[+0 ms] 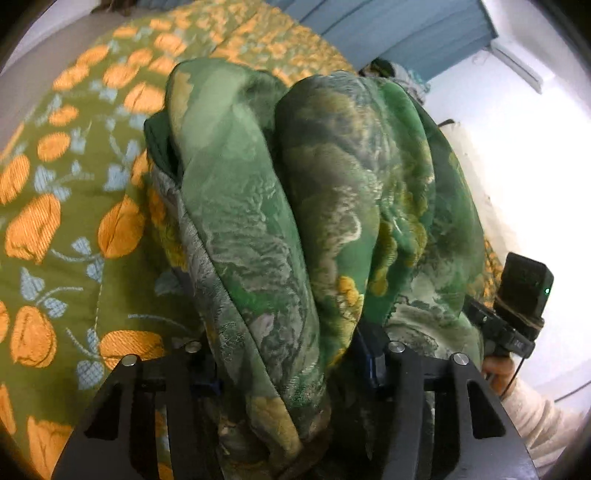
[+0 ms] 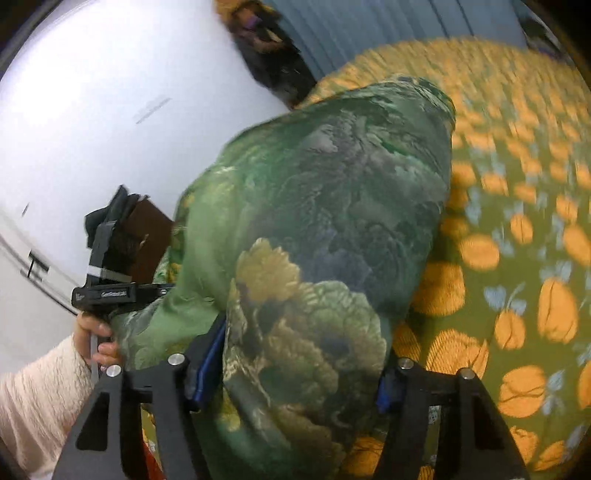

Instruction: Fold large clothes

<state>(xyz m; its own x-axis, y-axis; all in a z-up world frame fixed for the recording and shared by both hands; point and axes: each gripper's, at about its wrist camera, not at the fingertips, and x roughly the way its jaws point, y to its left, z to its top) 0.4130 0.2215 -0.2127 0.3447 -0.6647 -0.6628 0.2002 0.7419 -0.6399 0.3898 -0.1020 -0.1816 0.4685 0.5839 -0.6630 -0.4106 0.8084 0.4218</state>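
A thick green garment [image 1: 325, 192] with a grey and yellow woven pattern is bunched into two long folds over the bed. My left gripper [image 1: 290, 373] is shut on the near end of those folds, and the cloth fills the gap between its blue pads [image 1: 369, 365]. In the right wrist view the same garment [image 2: 332, 192] lies as one bulky roll, and my right gripper [image 2: 295, 376] is shut on its near end. Each view shows the other gripper at the garment's side: the right one [image 1: 513, 314], the left one [image 2: 110, 273], each held by a hand in a pale sleeve.
Under the garment lies a green bedspread [image 1: 55, 221] with orange flowers, seen again in the right wrist view as the bedspread [image 2: 517, 295]. A white wall [image 2: 92, 110] runs along one side of the bed. A blue curtain [image 1: 406, 33] hangs at the far end, with a dark heap [image 2: 266, 48] near it.
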